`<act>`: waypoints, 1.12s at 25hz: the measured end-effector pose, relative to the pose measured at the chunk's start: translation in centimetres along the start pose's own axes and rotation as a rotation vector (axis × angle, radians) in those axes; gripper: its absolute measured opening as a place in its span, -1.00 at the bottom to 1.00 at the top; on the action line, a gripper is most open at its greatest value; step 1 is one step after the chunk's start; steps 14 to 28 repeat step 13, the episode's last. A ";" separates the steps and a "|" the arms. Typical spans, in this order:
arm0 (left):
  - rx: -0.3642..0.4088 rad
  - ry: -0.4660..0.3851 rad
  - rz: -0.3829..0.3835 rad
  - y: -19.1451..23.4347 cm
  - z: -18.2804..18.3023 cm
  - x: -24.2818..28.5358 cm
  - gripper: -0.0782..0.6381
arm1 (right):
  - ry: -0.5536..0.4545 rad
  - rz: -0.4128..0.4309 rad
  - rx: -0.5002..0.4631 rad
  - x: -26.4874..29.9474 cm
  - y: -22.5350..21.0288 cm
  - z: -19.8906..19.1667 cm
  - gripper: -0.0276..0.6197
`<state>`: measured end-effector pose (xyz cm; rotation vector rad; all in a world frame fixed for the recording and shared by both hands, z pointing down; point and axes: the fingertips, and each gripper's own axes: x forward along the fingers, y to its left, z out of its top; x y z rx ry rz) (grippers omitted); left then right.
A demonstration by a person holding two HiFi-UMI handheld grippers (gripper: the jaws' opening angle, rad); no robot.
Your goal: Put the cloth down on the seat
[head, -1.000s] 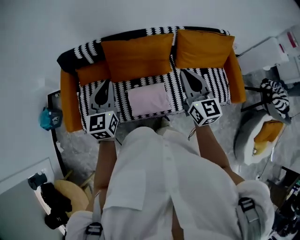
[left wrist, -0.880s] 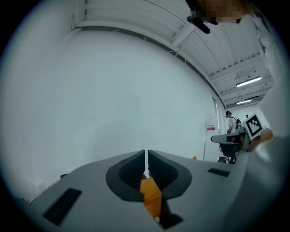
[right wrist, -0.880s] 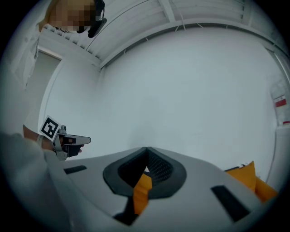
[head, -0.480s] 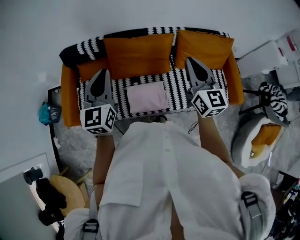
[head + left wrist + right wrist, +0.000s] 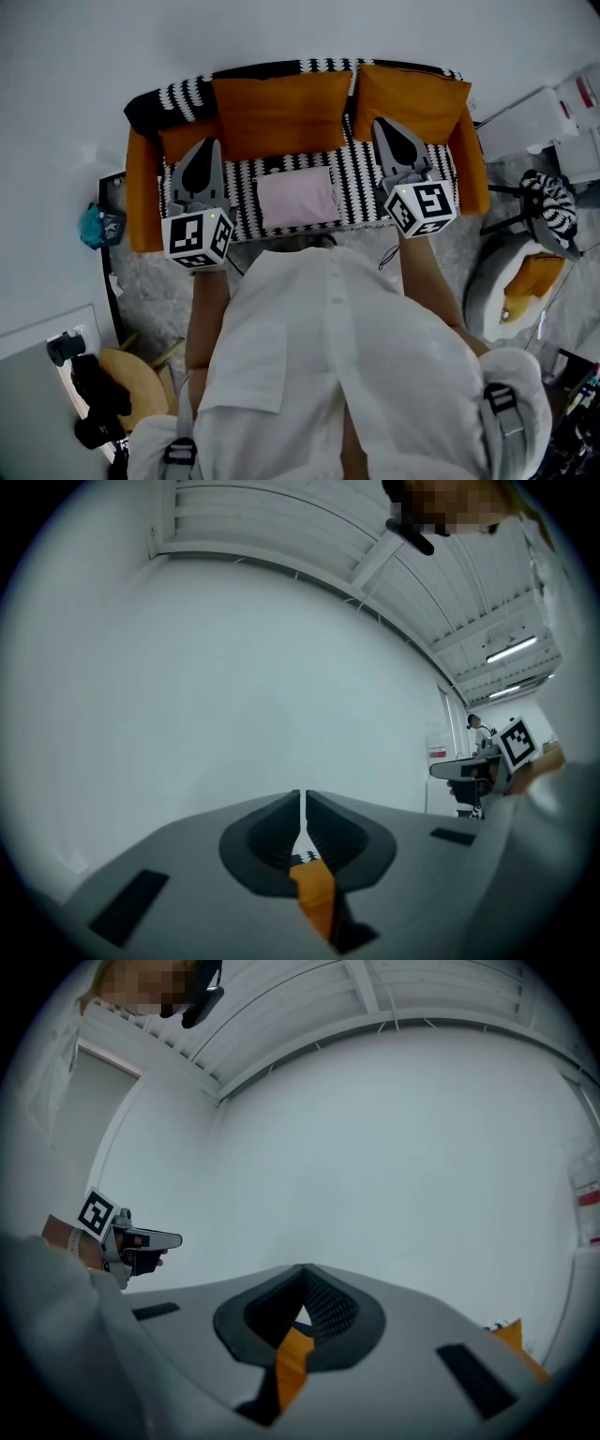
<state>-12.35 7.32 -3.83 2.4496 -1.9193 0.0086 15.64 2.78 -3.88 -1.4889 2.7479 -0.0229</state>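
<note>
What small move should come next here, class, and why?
Probably draw both grippers back: the pink cloth already lies flat on the sofa seat, and the left gripper and right gripper hover shut and empty on either side of it.

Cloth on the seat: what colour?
The cloth is plain pale pink. It shows best in the head view.
</note>
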 end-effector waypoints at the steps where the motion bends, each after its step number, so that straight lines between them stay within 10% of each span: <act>1: -0.001 0.002 -0.001 0.0 0.0 0.0 -0.70 | 0.003 -0.001 -0.001 0.0 -0.1 -0.1 -0.89; 28: -0.013 -0.005 -0.004 0.0 0.0 -0.4 -0.70 | 0.010 0.006 -0.021 -0.3 0.7 -0.3 -0.89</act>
